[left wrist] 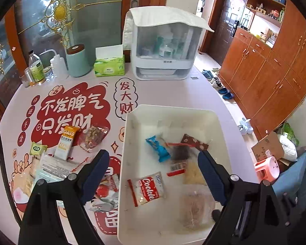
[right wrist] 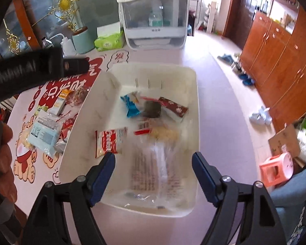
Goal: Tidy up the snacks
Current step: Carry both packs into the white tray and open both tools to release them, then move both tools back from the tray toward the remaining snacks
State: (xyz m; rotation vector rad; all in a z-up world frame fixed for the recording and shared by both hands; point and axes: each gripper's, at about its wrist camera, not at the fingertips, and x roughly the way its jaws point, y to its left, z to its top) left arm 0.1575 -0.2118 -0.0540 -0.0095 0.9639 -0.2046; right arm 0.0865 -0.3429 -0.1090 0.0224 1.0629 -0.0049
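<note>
A white bin (left wrist: 173,110) (right wrist: 193,94) on the table holds several snacks: a blue packet (left wrist: 159,146) (right wrist: 131,106), a cookie bag (left wrist: 149,187) (right wrist: 110,140), a dark red bar (left wrist: 193,141) (right wrist: 173,106) and a large clear bag (right wrist: 155,169) lying blurred at the near end. Loose snacks lie left of the bin: an oats bar (left wrist: 66,140) (right wrist: 61,101), a clear nut pack (left wrist: 93,136), a pale blue packet (right wrist: 43,132). My left gripper (left wrist: 153,159) is open and empty over the bin's left rim. My right gripper (right wrist: 153,161) is open above the clear bag.
A white cabinet with a cloth on top (left wrist: 163,47) (right wrist: 155,16), a green tissue box (left wrist: 110,65), a mint canister (left wrist: 78,61) and bottles (left wrist: 36,69) stand at the table's back. Wooden cupboards (left wrist: 275,71) and a pink stool (left wrist: 267,168) are on the right.
</note>
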